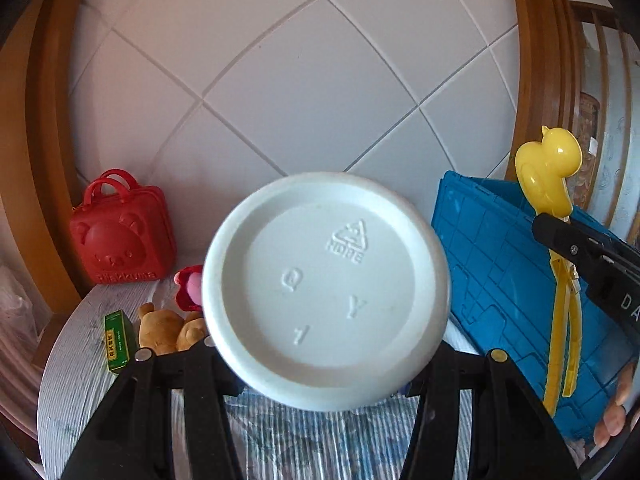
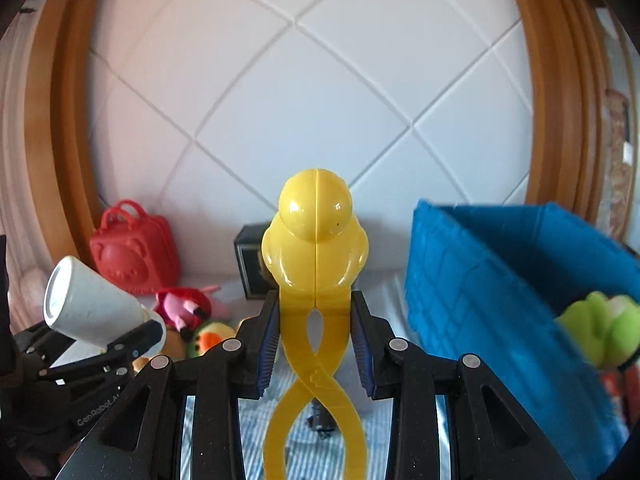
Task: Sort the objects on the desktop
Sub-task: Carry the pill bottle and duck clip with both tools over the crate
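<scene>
My left gripper [image 1: 326, 344] is shut on a white plastic bottle [image 1: 326, 292], whose round embossed base fills the middle of the left wrist view. The same bottle [image 2: 94, 308] shows at the left of the right wrist view, held up above the table by the left gripper [image 2: 146, 336]. My right gripper [image 2: 316, 312] is shut on the neck of a yellow duck-shaped clamp toy [image 2: 316, 240], its scissor handles hanging down between the fingers. That duck toy [image 1: 546, 172] also appears at the right of the left wrist view, in front of the blue crate [image 1: 500, 260].
The blue crate [image 2: 500, 272] stands at the right and holds a green plush [image 2: 604, 324]. A red bear case [image 1: 122, 232], a green box [image 1: 116, 338], brown plush bears [image 1: 168, 328] and a pink toy [image 2: 184, 304] lie on the striped tablecloth [image 1: 72, 380]. A dark box [image 2: 250, 260] stands by the wall.
</scene>
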